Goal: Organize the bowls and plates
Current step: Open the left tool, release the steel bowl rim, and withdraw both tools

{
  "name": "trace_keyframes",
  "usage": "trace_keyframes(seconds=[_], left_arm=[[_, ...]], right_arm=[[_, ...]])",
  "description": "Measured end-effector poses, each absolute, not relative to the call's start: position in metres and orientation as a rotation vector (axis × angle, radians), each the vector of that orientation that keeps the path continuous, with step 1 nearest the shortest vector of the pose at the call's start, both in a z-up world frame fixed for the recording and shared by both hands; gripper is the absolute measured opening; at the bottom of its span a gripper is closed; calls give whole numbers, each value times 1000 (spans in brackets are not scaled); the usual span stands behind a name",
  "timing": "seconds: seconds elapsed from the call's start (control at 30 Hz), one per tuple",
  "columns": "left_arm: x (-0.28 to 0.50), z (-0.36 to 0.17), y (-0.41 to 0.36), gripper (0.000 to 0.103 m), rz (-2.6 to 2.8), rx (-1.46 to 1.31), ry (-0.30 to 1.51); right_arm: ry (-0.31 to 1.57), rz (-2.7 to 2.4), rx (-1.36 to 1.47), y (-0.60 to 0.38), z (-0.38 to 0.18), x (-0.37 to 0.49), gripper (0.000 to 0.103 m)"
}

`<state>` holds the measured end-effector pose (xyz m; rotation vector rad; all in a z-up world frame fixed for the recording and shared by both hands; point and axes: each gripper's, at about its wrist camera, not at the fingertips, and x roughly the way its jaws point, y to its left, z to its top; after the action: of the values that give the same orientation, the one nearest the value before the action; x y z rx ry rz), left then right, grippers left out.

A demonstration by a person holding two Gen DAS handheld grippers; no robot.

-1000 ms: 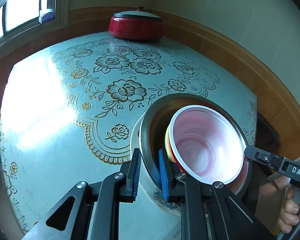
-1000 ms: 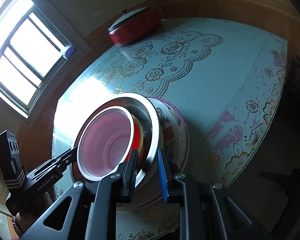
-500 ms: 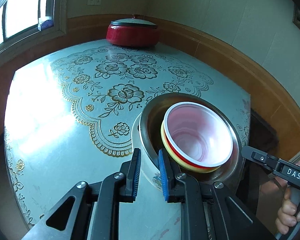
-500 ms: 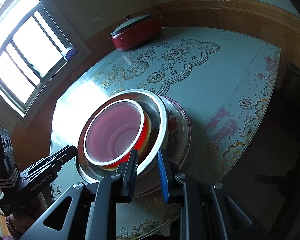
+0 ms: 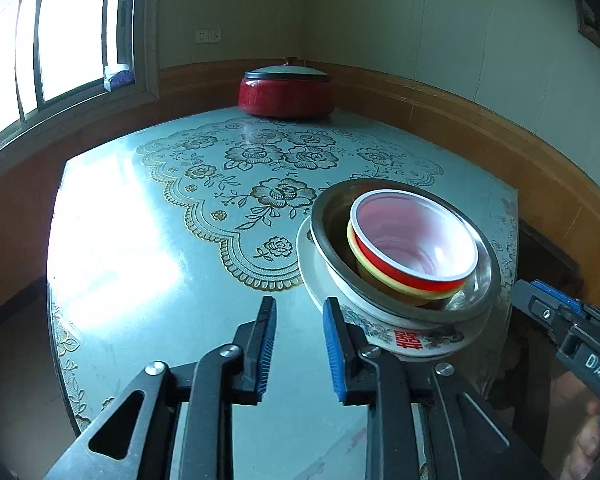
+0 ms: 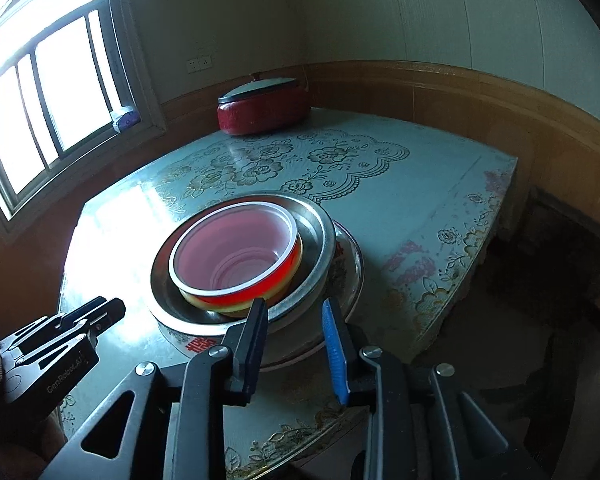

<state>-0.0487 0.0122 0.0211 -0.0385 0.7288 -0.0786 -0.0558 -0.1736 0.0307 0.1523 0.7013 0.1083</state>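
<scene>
A nested stack stands on the table near its right edge: a white patterned ceramic bowl [image 5: 380,330] at the bottom, a steel bowl [image 5: 332,220] in it, then a yellow bowl [image 5: 364,270] and a red bowl [image 5: 414,236] with a white inside. My left gripper [image 5: 299,308] hangs just short of the stack's left side, its jaws opening over bare tablecloth. My right gripper [image 6: 294,308] sits back from the stack's near side, its jaws also opening and clear of the steel bowl [image 6: 316,236]. Each gripper shows in the other's view: the right gripper [image 5: 528,290] and the left gripper [image 6: 106,308].
A red lidded pot [image 5: 286,92] stands at the far edge of the table by the wall. The flowered tablecloth [image 5: 160,240] covers the table. A window is on the left. Something dark, perhaps a chair [image 6: 560,240], stands beyond the right table edge.
Both grippers let go of the steel bowl's rim, drew back from the stack and widened their jaws. The stack, tilted a second ago, now sits level on the table.
</scene>
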Motion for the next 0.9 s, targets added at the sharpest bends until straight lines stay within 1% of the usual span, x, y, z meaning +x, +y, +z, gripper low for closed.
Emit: trace_keyframes(seconds=[0.03, 0.07, 0.13, 0.23, 0.3, 0.33, 0.4, 0.43, 0.47, 0.53, 0.57, 0.63, 0.7, 0.77, 0.9], left_arm=[[-51, 19, 11, 39, -90, -39, 728], [-54, 17, 9, 43, -102, -41, 729], [-58, 15, 5, 47, -116, -39, 728], [-61, 15, 2, 55, -133, -37, 717], [-64, 18, 2, 58, -129, -36, 706], [-65, 18, 2, 61, -127, -36, 700], [-68, 21, 2, 70, -124, -34, 689], [-69, 21, 1, 78, -122, -27, 684], [-70, 23, 0, 83, -122, -17, 679], [-72, 25, -1, 86, -125, -9, 664], [-73, 26, -2, 91, -126, -7, 658], [-74, 27, -2, 96, -123, -5, 651], [-75, 28, -1, 97, -132, -10, 645], [-75, 28, -1, 101, -131, -5, 642], [-76, 30, 0, 103, -141, -9, 632]], right_arm=[[701, 101, 144, -170, 28, -58, 29], [704, 94, 136, -167, 25, -61, 29], [707, 77, 127, -163, 21, -64, 29], [699, 55, 136, -164, 20, -67, 30], [688, 41, 149, -167, 21, -68, 31], [685, 37, 155, -168, 21, -69, 31], [684, 34, 163, -168, 21, -70, 31], [685, 35, 166, -169, 20, -70, 31], [686, 37, 168, -168, 20, -69, 31], [688, 46, 165, -165, 20, -68, 31], [688, 48, 162, -164, 20, -68, 31], [687, 51, 157, -163, 20, -69, 31], [688, 48, 158, -162, 20, -68, 32], [690, 41, 164, -163, 19, -68, 32], [693, 32, 164, -163, 19, -67, 32]])
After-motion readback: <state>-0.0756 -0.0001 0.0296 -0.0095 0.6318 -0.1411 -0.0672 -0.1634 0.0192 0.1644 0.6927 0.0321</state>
